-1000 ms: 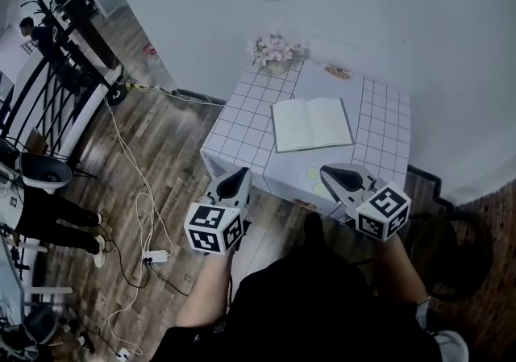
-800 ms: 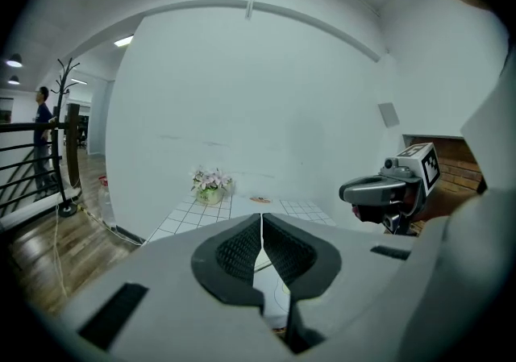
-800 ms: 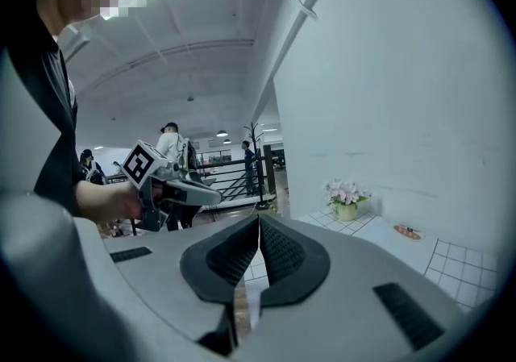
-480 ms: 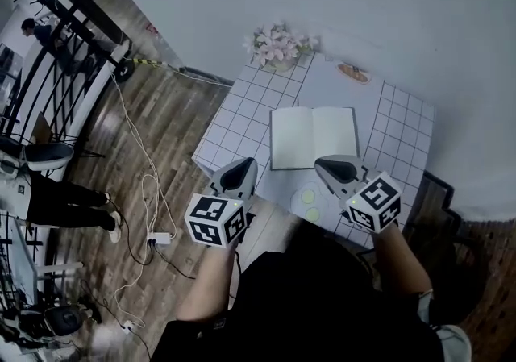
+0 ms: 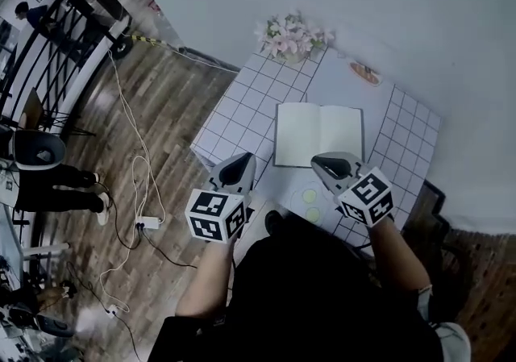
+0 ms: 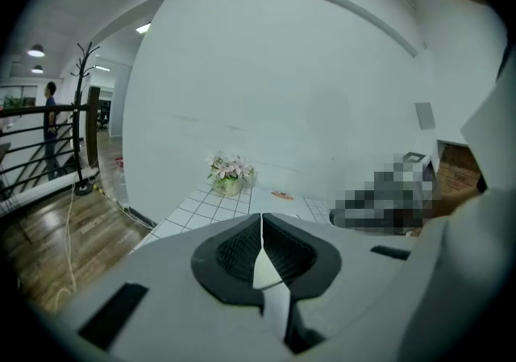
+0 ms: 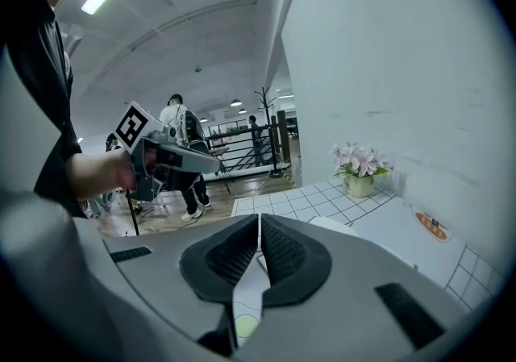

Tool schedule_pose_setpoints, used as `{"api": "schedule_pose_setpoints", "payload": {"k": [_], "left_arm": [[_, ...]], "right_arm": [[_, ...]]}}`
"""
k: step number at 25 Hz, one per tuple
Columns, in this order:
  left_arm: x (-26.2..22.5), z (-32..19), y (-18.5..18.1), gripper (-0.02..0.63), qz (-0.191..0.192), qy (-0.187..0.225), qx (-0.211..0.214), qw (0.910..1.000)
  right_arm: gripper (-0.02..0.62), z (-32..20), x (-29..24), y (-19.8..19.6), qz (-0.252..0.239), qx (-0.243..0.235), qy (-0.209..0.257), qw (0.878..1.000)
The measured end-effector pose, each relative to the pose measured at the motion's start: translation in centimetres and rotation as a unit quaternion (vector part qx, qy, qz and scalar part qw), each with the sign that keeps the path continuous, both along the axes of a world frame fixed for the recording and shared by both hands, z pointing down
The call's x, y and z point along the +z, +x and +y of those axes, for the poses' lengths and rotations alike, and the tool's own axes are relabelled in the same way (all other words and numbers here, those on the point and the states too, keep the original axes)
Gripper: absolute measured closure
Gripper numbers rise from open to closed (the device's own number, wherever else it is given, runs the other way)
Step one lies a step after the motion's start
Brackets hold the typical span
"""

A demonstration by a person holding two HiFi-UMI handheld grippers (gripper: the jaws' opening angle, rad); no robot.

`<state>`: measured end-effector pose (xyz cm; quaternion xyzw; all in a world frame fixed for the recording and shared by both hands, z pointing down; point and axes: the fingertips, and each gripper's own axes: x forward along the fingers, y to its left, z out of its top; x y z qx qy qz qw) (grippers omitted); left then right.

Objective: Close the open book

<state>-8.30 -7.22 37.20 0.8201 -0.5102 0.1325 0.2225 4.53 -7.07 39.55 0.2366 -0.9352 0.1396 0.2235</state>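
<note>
The open book [image 5: 318, 135] lies flat with blank cream pages on the white tiled table [image 5: 242, 114]. My right gripper [image 5: 317, 162] is shut and empty, its tip just above the book's near edge. My left gripper [image 5: 243, 159] is shut and empty too, over the table's near left edge, left of the book. In the left gripper view the jaws [image 6: 260, 225] meet in a thin line, with the table [image 6: 201, 205] ahead. The right gripper [image 7: 259, 227] view shows closed jaws and a pale corner of the book [image 7: 343, 228] past them.
A pot of pink flowers [image 5: 292, 36] stands at the table's far corner by the wall, and a small orange item [image 5: 365, 72] lies near it. Two green circles [image 5: 310, 194] mark the table's near edge. Cables [image 5: 133, 155] and a power strip [image 5: 147, 223] lie on the wooden floor at left.
Both grippers have moved forward and down toward the table. The right one now reaches the book's near edge. Both stay shut.
</note>
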Motion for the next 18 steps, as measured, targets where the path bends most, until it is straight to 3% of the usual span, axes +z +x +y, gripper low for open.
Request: {"api": "schedule_pose_setpoints", "payload": {"k": [6, 10, 15, 18], "left_arm": [[1.1, 1.3, -2.2, 0.592, -0.023, 0.011, 0.014, 0.9996], [3.0, 2.2, -2.9, 0.592, -0.013, -0.006, 0.03, 0.9995], [5.3, 2.8, -2.6, 0.592, -0.008, -0.031, 0.046, 0.9985], [6.9, 3.2, -2.3, 0.592, -0.009, -0.05, 0.051, 0.9974]], "right_arm": [[0.589, 1.8, 2.1, -2.0, 0.061, 0.001, -0.011, 0.998], [0.535, 3.0, 2.4, -4.3, 0.076, -0.003, -0.009, 0.997], [0.518, 3.7, 5.0, -4.3, 0.159, -0.031, 0.023, 0.987], [0.509, 3.3, 6.7, -4.0, 0.178, -0.04, 0.026, 0.983]]}}
